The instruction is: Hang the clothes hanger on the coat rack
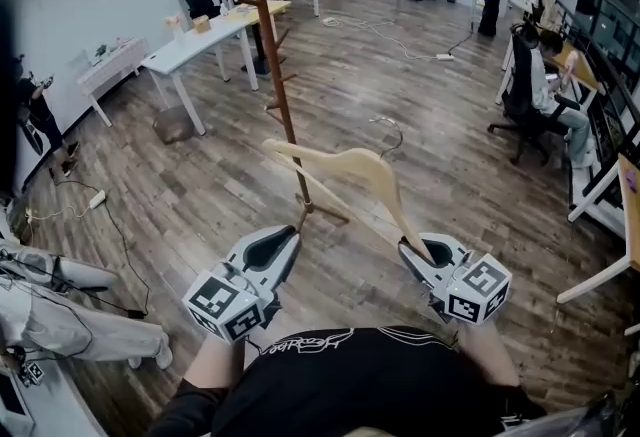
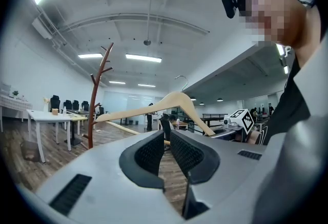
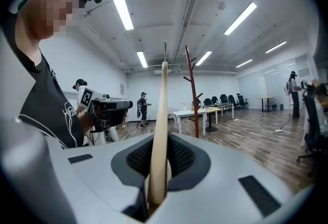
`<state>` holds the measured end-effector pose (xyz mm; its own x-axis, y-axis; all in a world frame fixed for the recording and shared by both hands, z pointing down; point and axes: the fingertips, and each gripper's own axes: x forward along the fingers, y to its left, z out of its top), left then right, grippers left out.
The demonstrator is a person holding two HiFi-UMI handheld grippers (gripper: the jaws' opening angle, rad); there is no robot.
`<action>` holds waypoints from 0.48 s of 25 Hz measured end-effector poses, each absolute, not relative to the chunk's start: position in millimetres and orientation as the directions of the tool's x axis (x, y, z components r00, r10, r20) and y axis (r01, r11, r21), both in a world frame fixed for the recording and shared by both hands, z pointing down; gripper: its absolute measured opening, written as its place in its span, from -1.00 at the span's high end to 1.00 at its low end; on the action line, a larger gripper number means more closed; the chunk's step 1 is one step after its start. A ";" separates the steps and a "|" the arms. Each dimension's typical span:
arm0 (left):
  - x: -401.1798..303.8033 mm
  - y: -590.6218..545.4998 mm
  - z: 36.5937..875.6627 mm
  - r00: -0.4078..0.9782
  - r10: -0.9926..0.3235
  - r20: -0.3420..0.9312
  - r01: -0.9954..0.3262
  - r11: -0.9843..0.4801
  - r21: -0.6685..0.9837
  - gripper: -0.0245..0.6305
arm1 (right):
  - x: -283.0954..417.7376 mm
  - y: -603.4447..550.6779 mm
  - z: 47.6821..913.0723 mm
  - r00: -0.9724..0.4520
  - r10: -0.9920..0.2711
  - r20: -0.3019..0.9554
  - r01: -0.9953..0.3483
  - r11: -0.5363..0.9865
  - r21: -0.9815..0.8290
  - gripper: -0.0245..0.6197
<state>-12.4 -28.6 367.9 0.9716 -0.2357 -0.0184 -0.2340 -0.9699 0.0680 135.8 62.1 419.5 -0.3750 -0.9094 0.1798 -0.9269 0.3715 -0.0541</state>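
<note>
Two right fingers [image 3: 185, 159] clamp hanger [image 3: 161, 115], left fingers [image 2: 149, 154] slightly apart, empty

I count two grippers, the left gripper [image 1: 286, 237] and the right gripper [image 1: 412, 249], one wooden clothes hanger [image 1: 350, 165] with one small metal hook [image 1: 392, 133] on top, and one tall brown coat rack [image 1: 272, 45].

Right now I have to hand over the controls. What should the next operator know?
Left gripper: empty, jaws a narrow gap apart.
Right gripper: shut on one end of the wooden hanger. The metal hook is free.
Coat rack: stands just ahead, and nothing hangs on the pegs in view.
Done: hanger in hand, close to the rack.
Left: lift the hook over a peg, then let go.
</note>
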 end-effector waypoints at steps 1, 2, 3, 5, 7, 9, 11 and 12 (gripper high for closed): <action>-8.0 -30.4 369.1 0.971 -0.240 -0.015 -0.238 -0.969 0.070 0.79 | 141.4 60.0 420.6 -0.377 -0.908 0.182 -0.926 0.373 -0.056 0.73; -4.7 -32.7 370.6 0.970 -0.244 -0.011 -0.243 -0.967 0.075 0.80 | 145.9 57.9 421.8 -0.380 -0.906 0.184 -0.925 0.376 -0.061 0.73; -2.0 -35.7 372.3 0.969 -0.248 -0.007 -0.247 -0.966 0.079 0.80 | 149.9 55.4 423.1 -0.384 -0.905 0.185 -0.923 0.378 -0.066 0.73; 3.2 -44.8 375.0 0.967 -0.256 -0.004 -0.255 -0.963 0.084 0.79 | 157.9 47.3 425.0 -0.390 -0.902 0.185 -0.921 0.383 -0.074 0.73; 9.8 -58.9 376.7 0.965 -0.261 -0.005 -0.260 -0.961 0.089 0.79 | 166.0 33.7 425.7 -0.390 -0.902 0.185 -0.921 0.383 -0.073 0.73; 17.5 -76.9 378.6 0.966 -0.260 -0.002 -0.258 -0.961 0.095 0.79 | 173.0 17.6 426.7 -0.382 -0.903 0.195 -0.924 0.375 -0.073 0.73; 27.0 -97.2 379.6 0.968 -0.249 0.001 -0.248 -0.964 0.099 0.80 | 180.3 0.9 427.6 -0.375 -0.904 0.206 -0.927 0.368 -0.074 0.73; 32.8 -108.6 378.7 0.970 -0.245 -0.003 -0.243 -0.965 0.101 0.80 | 185.4 -8.5 427.0 -0.372 -0.904 0.209 -0.928 0.365 -0.073 0.73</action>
